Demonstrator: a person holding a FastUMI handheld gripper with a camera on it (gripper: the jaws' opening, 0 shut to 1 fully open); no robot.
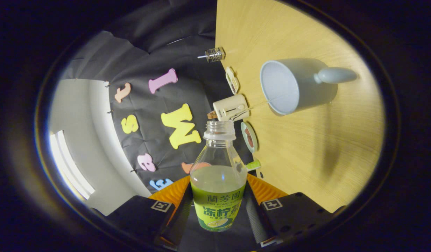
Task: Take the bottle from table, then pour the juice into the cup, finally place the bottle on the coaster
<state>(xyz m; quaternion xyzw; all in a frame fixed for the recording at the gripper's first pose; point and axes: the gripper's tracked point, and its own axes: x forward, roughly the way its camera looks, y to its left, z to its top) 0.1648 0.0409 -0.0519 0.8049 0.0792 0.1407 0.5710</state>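
Gripper view, rolled sideways so that the wooden table (306, 147) stood like a wall off to the right of the fingers.

Gripper (218, 206) closed on a clear plastic bottle (218, 175), one finger pressed against each side of its labelled lower body. Bottle held between the fingers, cap off, open mouth pointing straight ahead along them. Pale yellow-green juice (218, 180) inside, filling the lower part up to just above the green label; neck and shoulder clear.

Beyond the bottle's mouth and to the right, a light grey cup (296, 85) with a handle, standing on the table, its open mouth turned toward the bottle, inside pale and without visible liquid. Cup and bottle mouth apart, not touching.

Just ahead of the bottle's mouth, a small cream-coloured box-like item (231, 106) at the table's edge. Beside the bottle's neck, a round coaster (249, 136) with a light rim and dark centre, flat on the table. Farther ahead along the table's edge, a second small round item (232, 80), then a small clear ribbed container (214, 55).
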